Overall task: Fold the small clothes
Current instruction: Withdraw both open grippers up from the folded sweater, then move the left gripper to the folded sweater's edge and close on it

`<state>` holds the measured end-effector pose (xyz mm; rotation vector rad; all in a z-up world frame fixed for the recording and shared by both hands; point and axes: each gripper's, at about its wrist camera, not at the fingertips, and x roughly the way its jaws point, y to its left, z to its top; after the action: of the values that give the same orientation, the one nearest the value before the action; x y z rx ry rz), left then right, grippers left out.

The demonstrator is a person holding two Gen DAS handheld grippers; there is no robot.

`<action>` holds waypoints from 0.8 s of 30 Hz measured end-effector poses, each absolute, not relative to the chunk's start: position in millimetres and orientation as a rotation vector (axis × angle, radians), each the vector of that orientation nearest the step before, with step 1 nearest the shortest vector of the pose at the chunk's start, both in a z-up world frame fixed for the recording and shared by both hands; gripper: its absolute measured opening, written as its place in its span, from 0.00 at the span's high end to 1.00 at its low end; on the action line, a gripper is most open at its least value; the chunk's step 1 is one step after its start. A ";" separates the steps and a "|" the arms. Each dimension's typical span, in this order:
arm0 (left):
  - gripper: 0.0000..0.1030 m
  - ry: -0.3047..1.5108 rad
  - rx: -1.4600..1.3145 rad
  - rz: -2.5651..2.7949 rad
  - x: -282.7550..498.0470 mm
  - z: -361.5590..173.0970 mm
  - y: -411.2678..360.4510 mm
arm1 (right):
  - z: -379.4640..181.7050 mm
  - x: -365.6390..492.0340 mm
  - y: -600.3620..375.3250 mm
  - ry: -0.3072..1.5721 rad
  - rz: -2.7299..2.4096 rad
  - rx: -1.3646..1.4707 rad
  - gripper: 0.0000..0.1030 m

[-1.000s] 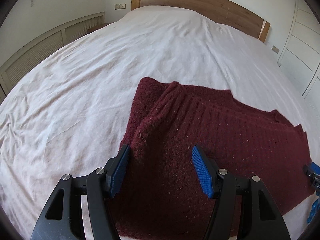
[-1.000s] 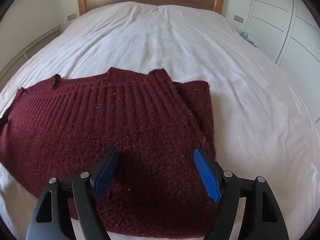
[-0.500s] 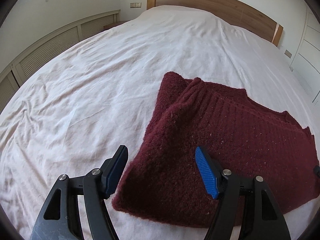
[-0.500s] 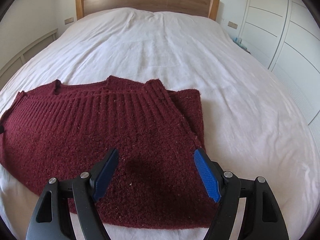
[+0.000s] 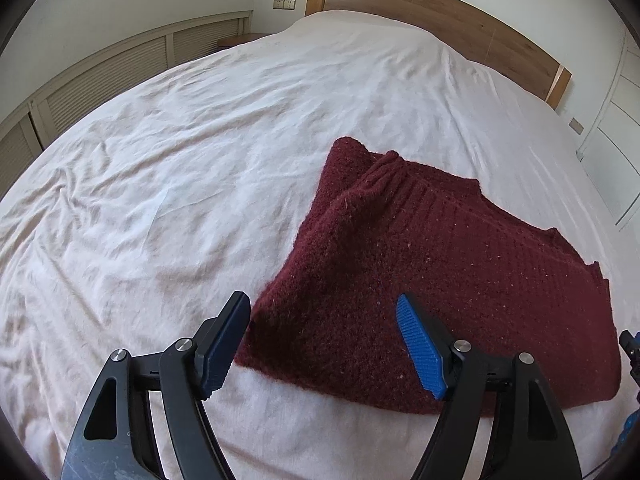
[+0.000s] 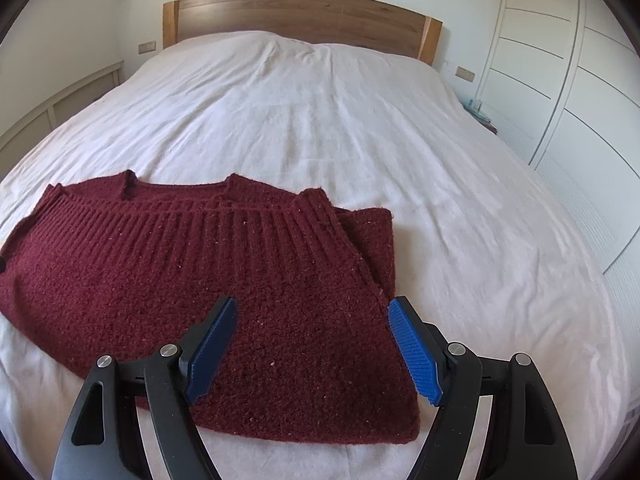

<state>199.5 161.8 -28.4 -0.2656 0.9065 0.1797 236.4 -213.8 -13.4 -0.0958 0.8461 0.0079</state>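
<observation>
A dark red knitted sweater (image 5: 432, 264) lies folded on the white bed sheet (image 5: 168, 184). It also shows in the right wrist view (image 6: 224, 280), ribbed edge away from me, a folded layer at its right side. My left gripper (image 5: 324, 344) is open and empty, just above the sweater's near left corner. My right gripper (image 6: 312, 344) is open and empty, over the sweater's near right part. The tip of the right gripper (image 5: 628, 352) shows at the right edge of the left wrist view.
A wooden headboard (image 6: 300, 12) stands at the far end of the bed. White wardrobe doors (image 6: 560, 80) line the right side. A slatted low cabinet (image 5: 112, 68) runs along the left wall. A small bedside table (image 6: 480, 114) sits beside the wardrobe.
Both grippers have drawn back and up from the sweater, which now lies flat and farther from the fingers. The left gripper has shifted left, off the cloth's edge.
</observation>
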 end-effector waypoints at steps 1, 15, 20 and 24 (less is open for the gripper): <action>0.31 0.908 -0.280 0.176 196.2 -27.8 161.9 | -12.6 235.5 -213.7 0.845 0.010 -0.092 0.23; 0.32 0.916 -0.731 0.007 180.9 -41.3 180.0 | -2.5 207.2 -220.9 0.842 0.000 -0.057 0.23; 0.33 0.885 -0.863 -0.006 192.8 -52.8 192.3 | 0.1 199.7 -222.6 0.849 -0.002 -0.061 0.23; 0.33 0.850 -0.951 0.002 198.7 -61.3 204.3 | 3.2 195.8 -225.6 0.849 -0.003 -0.056 0.23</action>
<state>198.8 204.3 -61.3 -0.9507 0.8500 0.0023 195.8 -225.6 3.2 -0.0558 0.8488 -0.0032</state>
